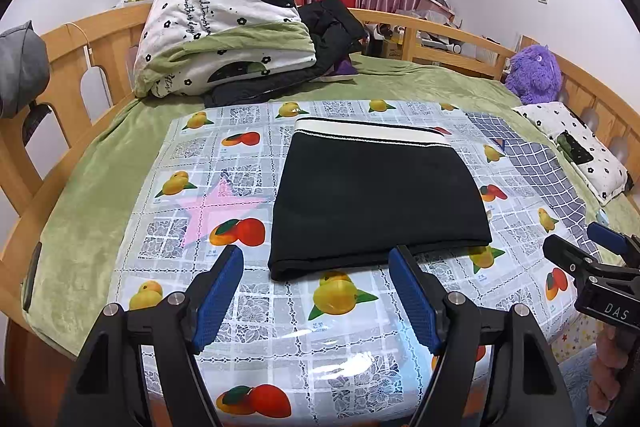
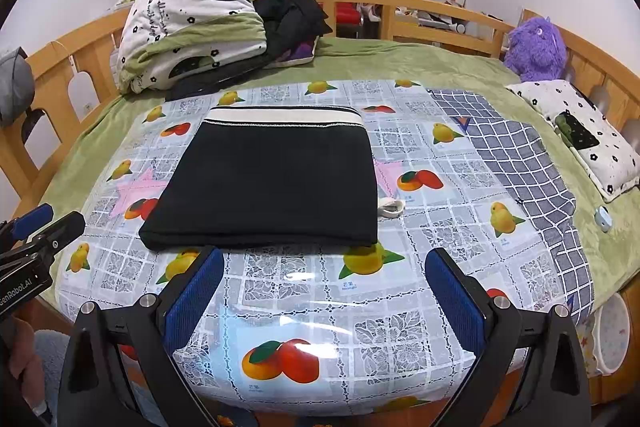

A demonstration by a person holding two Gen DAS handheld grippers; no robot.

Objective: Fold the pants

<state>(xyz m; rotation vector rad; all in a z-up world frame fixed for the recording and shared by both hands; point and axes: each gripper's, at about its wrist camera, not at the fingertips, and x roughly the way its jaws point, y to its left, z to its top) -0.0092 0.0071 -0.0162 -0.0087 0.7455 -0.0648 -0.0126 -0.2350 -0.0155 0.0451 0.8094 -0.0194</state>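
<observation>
The bed [image 2: 400, 63] fills most of the room, railed in pale wood and covered in a green blanket, with a rolled quilt [image 2: 188, 23] heaped at the far end and a purple plush toy [image 2: 534, 45] propped in the far right corner. Over the near part lies a glossy fruit-printed cloth [image 2: 320, 315], and a checked blue cloth [image 2: 524, 163] runs along its right side. In the middle of the fruit print sit the pants [image 2: 268, 179], black with a pale striped waistband on the far edge, already lying as a flat, squared packet with the folded edge toward the person. A small white loop [image 2: 391, 207] lies just beside the right edge of that packet; I cannot tell whether it belongs to the pants. Both tools hang short of the near edge: the left hand-held gripper [image 1: 316, 291] has its blue pads spread wide with nothing between them, and the right hand-held gripper [image 2: 324, 295] stands just as wide and just as bare. To my eye the folding looks close to finished. The risk from here is the slick cloth: a careless pinch at the near edge could catch only the top layer and peel the packet open, or drag the whole thing askew.
</observation>
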